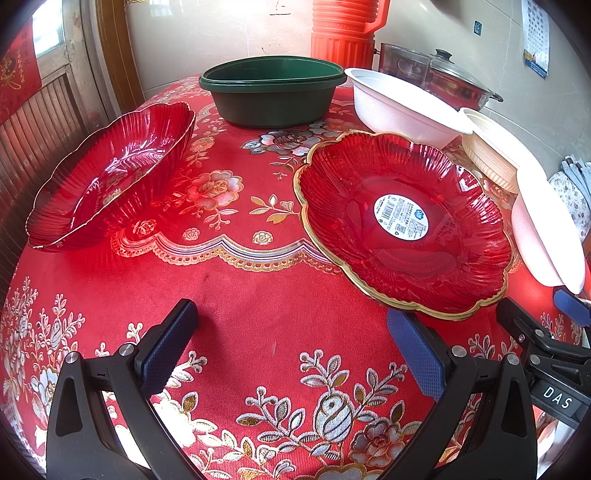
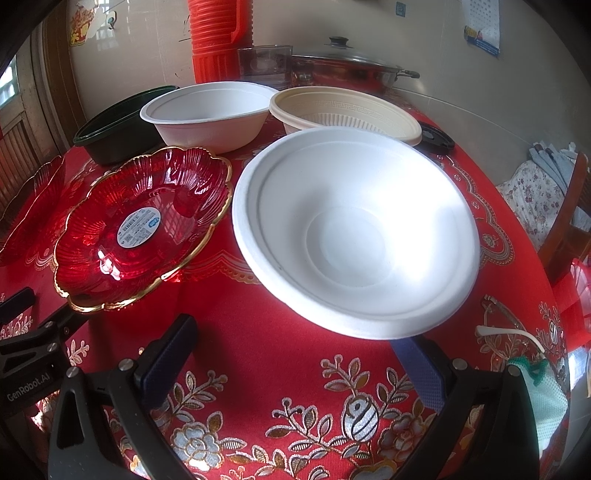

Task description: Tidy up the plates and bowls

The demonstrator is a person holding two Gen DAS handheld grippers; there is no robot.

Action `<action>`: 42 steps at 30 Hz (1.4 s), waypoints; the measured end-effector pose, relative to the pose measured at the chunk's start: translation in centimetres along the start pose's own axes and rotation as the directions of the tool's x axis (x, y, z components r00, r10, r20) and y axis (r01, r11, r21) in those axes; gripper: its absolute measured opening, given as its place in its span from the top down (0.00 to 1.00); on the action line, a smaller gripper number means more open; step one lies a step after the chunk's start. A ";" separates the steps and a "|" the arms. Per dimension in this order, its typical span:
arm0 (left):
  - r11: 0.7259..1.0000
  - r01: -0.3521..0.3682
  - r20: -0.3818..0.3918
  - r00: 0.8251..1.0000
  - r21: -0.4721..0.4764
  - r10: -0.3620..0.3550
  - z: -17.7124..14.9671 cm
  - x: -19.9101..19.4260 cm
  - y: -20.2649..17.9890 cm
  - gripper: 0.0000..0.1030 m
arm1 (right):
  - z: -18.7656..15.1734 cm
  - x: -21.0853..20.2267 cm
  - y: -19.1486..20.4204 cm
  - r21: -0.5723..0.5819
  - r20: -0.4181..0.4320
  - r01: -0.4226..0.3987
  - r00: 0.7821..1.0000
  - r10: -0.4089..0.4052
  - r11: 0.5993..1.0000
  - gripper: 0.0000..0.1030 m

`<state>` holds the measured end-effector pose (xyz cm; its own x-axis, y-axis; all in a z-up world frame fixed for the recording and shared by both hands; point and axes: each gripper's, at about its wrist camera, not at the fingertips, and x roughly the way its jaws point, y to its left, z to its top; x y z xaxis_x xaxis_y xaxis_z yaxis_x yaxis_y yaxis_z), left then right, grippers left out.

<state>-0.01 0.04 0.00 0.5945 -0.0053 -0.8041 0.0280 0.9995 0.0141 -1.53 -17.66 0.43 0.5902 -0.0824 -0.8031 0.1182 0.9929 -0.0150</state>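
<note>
Left tongs [image 1: 291, 343]: jaws spread wide, nothing between them, hovering over bare red floral tablecloth [image 1: 258, 295] on the bench. The right pad sits just under the near rim of the red ribbed glass plate with gold scalloped rim and white barcode sticker [image 1: 402, 221]; contact cannot be told.

Right tongs [image 2: 295, 354]: jaws likewise wide apart, gripping nothing. The right pad is at the near rim of the white moulded-pulp bowl [image 2: 354, 229], which appears tilted toward the camera; whether pad and rim touch cannot be told.

Layout on the bench, left wrist view:
- Far left: second red ribbed glass dish, deeper, thin gold edge [image 1: 110, 173], well apart from the stickered plate.
- Far centre: dark green oval plastic basin [image 1: 271, 90].
- Right of the basin: another white pulp bowl [image 1: 402, 107], upright, its rim near the basin's.
- Further right: cream plastic bowl with fretwork band [image 1: 491, 155], just beside that bowl.
- The near white bowl stands at the right edge of this view, just right of the stickered plate.

Behind, against the wall: stack of orange-red plastic stools [image 1: 343, 29], steel pot with glass lid [image 1: 454, 81].

Right wrist view: black round lid [image 2: 436, 138] beside the cream bowl; white cable [image 2: 509, 334] on the cloth near right.
</note>
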 end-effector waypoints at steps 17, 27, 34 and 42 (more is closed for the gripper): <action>0.999 -0.032 0.094 0.995 0.014 0.030 -1.4 -6.2 3.9 0.00 | -0.2 -6.9 4.2 -0.100 0.101 -0.161 0.980 0.171 0.982 0.00; 0.994 -0.054 0.130 0.989 -0.095 0.067 -0.1 -9.4 11.2 0.00 | 1.8 -10.5 10.0 -0.239 0.166 -0.321 0.917 0.364 0.917 0.00; 0.980 -0.098 0.141 0.982 -0.173 0.123 1.9 -10.1 16.8 0.00 | 5.3 -9.5 15.8 -0.362 0.123 -0.348 0.902 0.415 0.865 0.00; 0.979 -0.079 0.072 0.993 -0.188 0.094 4.3 -6.9 20.5 0.00 | 9.6 -5.0 21.0 -0.384 0.026 -0.363 0.915 0.403 0.849 0.01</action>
<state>-0.10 20.44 8.40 0.6508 0.0862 -0.7543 -0.1703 0.9848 -0.0344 5.64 2.74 9.88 0.6084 0.3225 -0.7252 -0.4205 0.9059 0.0501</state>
